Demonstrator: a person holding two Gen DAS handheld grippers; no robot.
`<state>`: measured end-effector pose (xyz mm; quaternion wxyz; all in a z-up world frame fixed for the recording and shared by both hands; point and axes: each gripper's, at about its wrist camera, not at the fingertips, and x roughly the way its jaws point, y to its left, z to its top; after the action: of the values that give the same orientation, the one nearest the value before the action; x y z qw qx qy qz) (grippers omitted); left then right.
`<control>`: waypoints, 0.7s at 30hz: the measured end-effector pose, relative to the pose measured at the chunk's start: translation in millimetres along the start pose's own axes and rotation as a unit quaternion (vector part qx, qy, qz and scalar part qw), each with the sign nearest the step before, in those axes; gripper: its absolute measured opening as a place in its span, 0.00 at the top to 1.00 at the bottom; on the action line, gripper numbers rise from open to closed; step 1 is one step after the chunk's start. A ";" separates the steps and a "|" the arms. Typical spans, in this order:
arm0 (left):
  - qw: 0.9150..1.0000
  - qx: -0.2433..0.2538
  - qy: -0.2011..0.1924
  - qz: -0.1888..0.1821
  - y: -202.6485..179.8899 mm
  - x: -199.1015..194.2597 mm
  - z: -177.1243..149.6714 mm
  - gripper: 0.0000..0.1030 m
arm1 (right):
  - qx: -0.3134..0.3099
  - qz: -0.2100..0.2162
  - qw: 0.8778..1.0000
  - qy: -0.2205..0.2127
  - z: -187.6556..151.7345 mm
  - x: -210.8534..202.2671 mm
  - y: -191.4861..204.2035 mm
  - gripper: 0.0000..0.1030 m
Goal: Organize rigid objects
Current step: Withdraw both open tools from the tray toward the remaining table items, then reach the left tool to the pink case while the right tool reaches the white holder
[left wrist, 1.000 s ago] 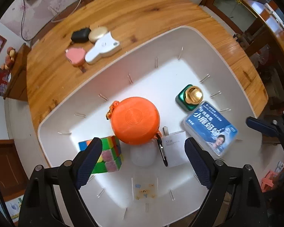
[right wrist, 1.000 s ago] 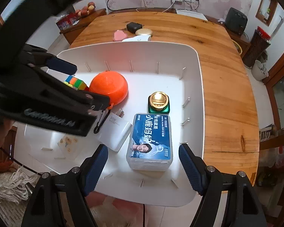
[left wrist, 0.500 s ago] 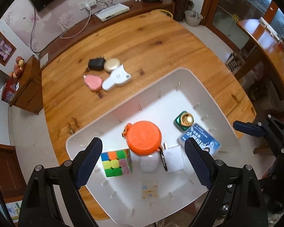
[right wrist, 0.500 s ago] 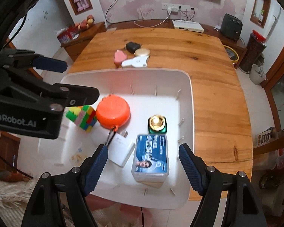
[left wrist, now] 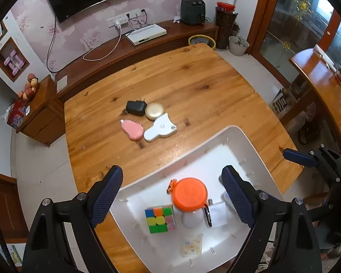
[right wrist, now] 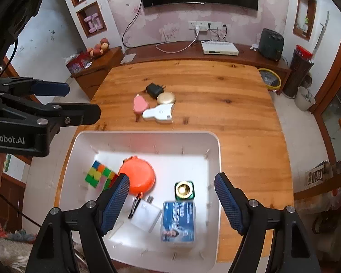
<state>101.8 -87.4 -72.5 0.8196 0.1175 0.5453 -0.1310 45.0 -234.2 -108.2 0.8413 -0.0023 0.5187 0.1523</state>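
Grippers first: my left gripper (left wrist: pixel 171 195) hangs with jaws apart and empty above the white bin (left wrist: pixel 236 134); my right gripper (right wrist: pixel 170 199) is likewise spread wide, holding nothing. Below them in the bin lie a puzzle cube (left wrist: pixel 160 218), an orange round case (left wrist: pixel 189 194), a white charger (right wrist: pixel 146 215), a green jar (right wrist: pixel 184 190) and a blue box (right wrist: pixel 178 220). At 12 o'clock on the table (right wrist: pixel 238 104), a black plug (right wrist: pixel 154 89), gold compact (right wrist: pixel 166 98), pink case (right wrist: pixel 139 103) and white scraper (right wrist: pixel 158 113) cluster together.

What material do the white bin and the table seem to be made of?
The white bin looks like smooth moulded plastic: rounded corners, even matte white, thin ribs along the walls. The table looks like varnished wood: visible grain, dark knots, plank seams and a soft sheen.
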 end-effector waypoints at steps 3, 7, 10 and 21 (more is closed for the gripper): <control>1.000 -0.006 -0.006 0.001 10.5 0.6 8.7 0.12 | -0.001 -0.008 1.000 -0.006 9.5 0.3 -0.4 0.24; 1.000 -0.014 -0.018 0.011 27.9 1.2 21.3 0.12 | -0.008 -0.019 1.000 -0.011 25.5 3.4 1.2 0.24; 0.999 -0.029 -0.025 0.019 44.6 4.6 29.3 0.12 | -0.011 -0.026 0.999 -0.015 37.3 7.6 1.5 0.24; 0.991 -0.130 0.026 -0.012 119.5 55.5 46.5 0.12 | -0.019 -0.021 1.000 0.005 67.0 50.9 11.8 0.24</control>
<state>203.5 4.3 -100.3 0.8118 0.0069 0.5802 -0.0652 121.6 -199.2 -119.9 0.8414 -0.0305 0.5199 0.1444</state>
